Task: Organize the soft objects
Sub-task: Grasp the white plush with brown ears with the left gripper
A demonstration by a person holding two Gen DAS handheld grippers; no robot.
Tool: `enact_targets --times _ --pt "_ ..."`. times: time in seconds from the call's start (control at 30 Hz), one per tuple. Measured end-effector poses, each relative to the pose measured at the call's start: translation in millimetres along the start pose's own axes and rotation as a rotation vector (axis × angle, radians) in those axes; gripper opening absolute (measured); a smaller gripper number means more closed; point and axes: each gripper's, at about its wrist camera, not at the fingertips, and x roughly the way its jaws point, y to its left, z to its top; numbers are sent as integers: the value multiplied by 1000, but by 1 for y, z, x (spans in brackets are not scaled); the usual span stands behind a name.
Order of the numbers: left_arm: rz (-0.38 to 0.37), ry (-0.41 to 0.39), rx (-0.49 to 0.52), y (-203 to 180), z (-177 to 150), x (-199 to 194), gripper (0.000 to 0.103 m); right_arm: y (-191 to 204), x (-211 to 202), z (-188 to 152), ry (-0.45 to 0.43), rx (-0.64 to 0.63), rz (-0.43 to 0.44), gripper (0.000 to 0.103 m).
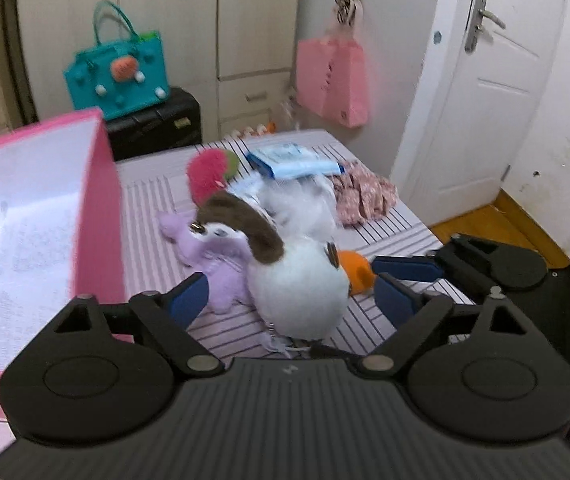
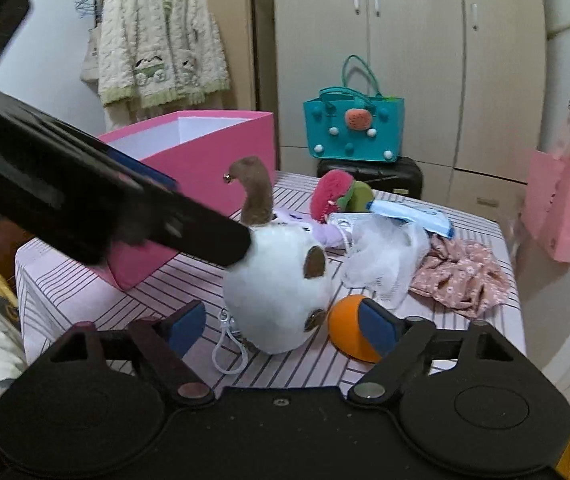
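A white plush toy with brown ears (image 1: 297, 284) (image 2: 277, 300) stands on the striped table. My left gripper (image 1: 289, 292) is open, its blue pads either side of the plush without clamping it. My right gripper (image 2: 285, 326) is open, low in front of the plush; its right pad (image 2: 377, 330) overlaps an orange ball (image 2: 345, 332) (image 1: 355, 270). A purple plush (image 1: 213, 264), a red-and-green plush (image 1: 211, 174) (image 2: 339, 194), a white mesh puff (image 2: 381, 256) and floral cloth (image 2: 461, 276) lie behind. An open pink box (image 1: 97, 200) (image 2: 213, 160) stands at the left.
A blue-and-white packet (image 1: 293, 160) (image 2: 409, 214) lies at the table's far side. A teal bag (image 2: 353, 128) sits on a black case (image 2: 369, 176) by the wardrobe. A pink paper bag (image 1: 333, 80) hangs on the wall. A door (image 1: 481, 92) is to the right.
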Motion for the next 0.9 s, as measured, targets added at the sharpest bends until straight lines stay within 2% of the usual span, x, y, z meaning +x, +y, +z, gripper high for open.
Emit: enact_targets --times 0.2,0.23,0.3,0.37,0.47,0.7,0.9 --pt "-53 34 -38 12 6 26 85 -1 13 8 22 -55 12 79" --pt "-59 43 -49 14 7 30 84 -2 15 8 26 -53 11 74" --pt "-78 76 -81 19 9 40 79 -5 21 9 40 -44 18 68" --pt "-94 111 -110 24 9 51 66 -7 25 10 44 -30 38 64" --pt "-114 127 -134 28 5 58 61 -6 28 12 50 -43 36 64" --pt "-114 109 -131 28 3 58 58 0 33 13 63 -78 9 66" --pt "-109 105 -122 25 6 50 56 7 32 16 65 -98 -13 62"
